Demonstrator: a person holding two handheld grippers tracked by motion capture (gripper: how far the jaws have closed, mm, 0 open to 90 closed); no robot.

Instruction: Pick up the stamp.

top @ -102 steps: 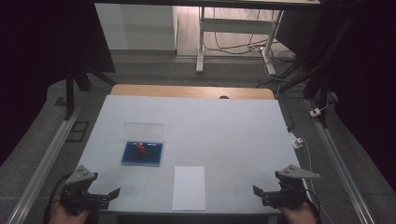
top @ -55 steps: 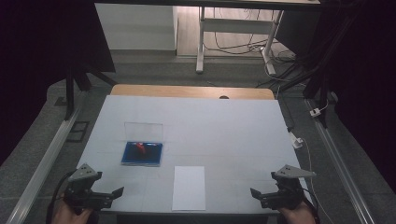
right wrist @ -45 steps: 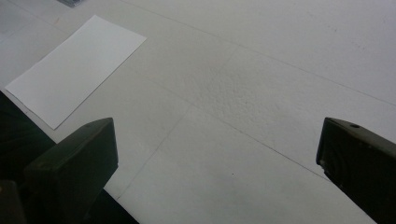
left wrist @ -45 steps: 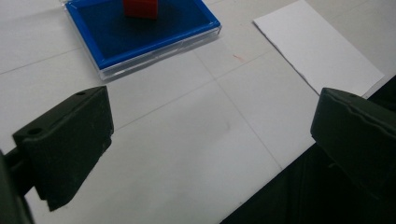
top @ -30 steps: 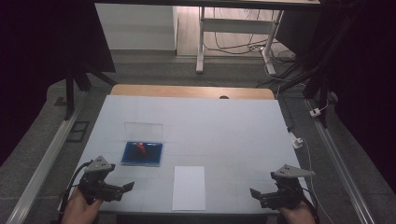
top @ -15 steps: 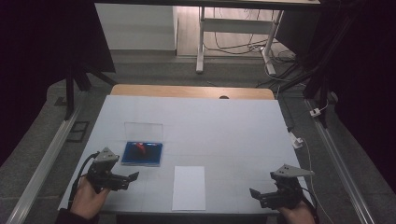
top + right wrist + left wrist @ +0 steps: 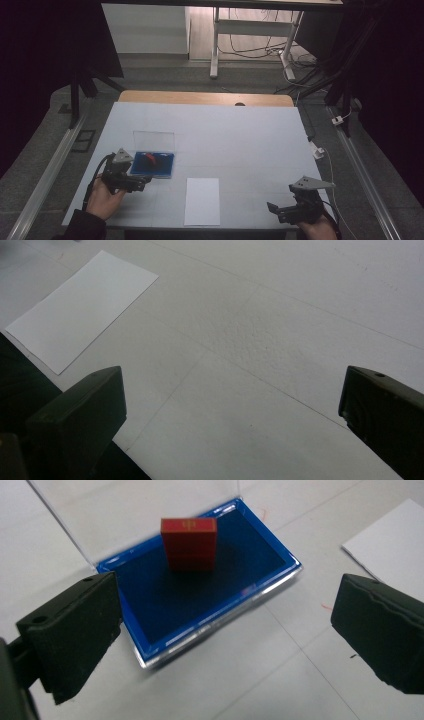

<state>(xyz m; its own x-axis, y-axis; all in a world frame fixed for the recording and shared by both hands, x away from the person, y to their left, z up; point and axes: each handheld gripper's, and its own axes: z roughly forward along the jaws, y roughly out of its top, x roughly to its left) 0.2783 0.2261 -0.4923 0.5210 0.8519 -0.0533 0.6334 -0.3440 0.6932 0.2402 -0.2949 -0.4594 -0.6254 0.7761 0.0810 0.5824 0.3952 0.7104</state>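
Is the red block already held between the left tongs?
No, the red block stands in the open blue case, and the left tongs are wide open short of it.

— Hardware, as I see it? 
— My left gripper (image 7: 131,181): black, grey three-cornered plate, black trailing cable. My right gripper (image 7: 289,209): same. Jaws are blocky, matte black.
— Clothing? 
— Dark left sleeve (image 7: 85,229).

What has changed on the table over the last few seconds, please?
The left tongs moved forward from the near-left corner to the blue box, open and holding nothing. The right tongs, red block and white paper stayed put.
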